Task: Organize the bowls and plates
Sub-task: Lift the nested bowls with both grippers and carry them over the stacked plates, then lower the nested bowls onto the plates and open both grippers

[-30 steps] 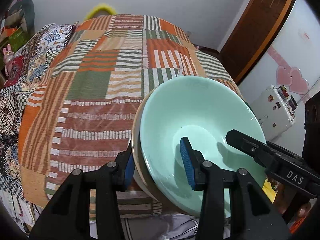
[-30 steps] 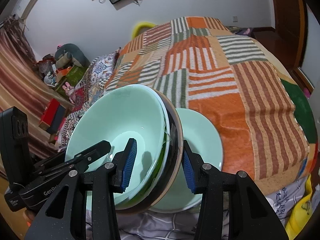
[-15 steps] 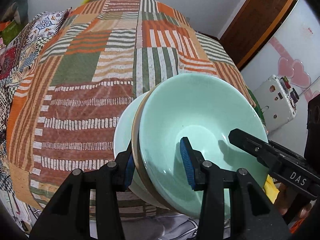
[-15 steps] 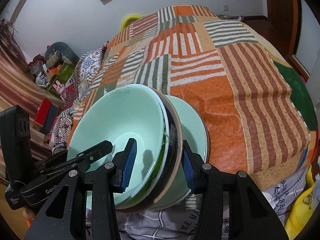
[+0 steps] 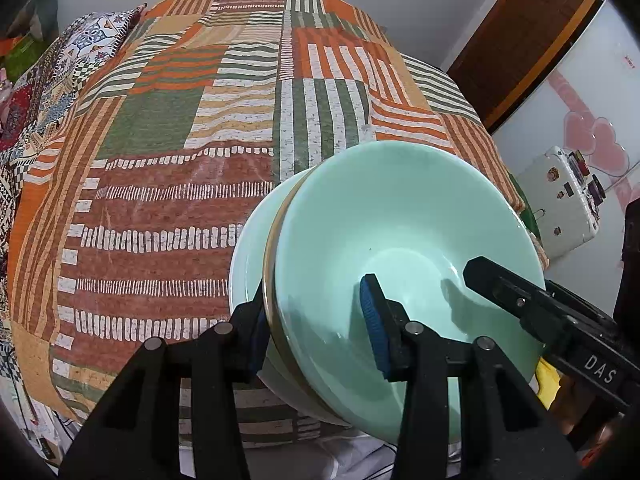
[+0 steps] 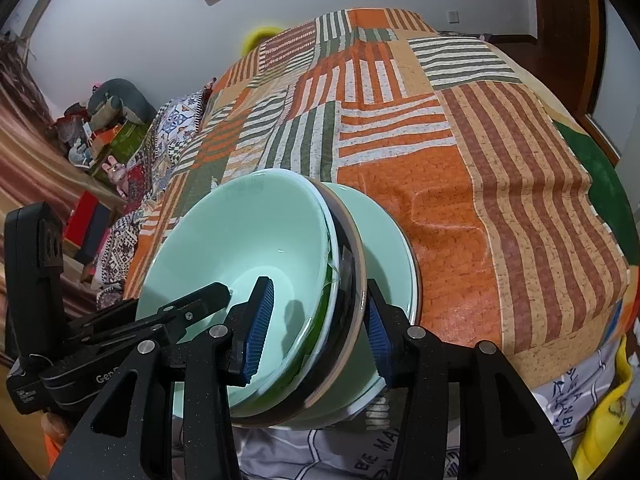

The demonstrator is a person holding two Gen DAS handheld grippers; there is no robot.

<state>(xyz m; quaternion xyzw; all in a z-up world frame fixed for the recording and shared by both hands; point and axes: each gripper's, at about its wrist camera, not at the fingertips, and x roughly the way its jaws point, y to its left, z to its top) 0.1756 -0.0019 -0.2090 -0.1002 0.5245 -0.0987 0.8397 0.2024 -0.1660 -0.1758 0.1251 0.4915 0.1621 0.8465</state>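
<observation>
- Patchwork bedspread [image 5: 168, 184] fills both views, striped in orange, green and brown.
- Left claw [image 5: 316, 332] grips the near rim of the nested bowls [image 5: 400, 248], one finger inside the mint bowl, one outside.
- Right claw [image 6: 316, 320] straddles the opposite rim of the same stack; its jaws have just been opening a touch (rim between them, contact hard to judge).
- Green plate [image 6: 384, 248] lies on the bed directly beneath the tilted stack, lower centre of frame.
- Next, I reckon: level the stack and seat it on that plate.
</observation>
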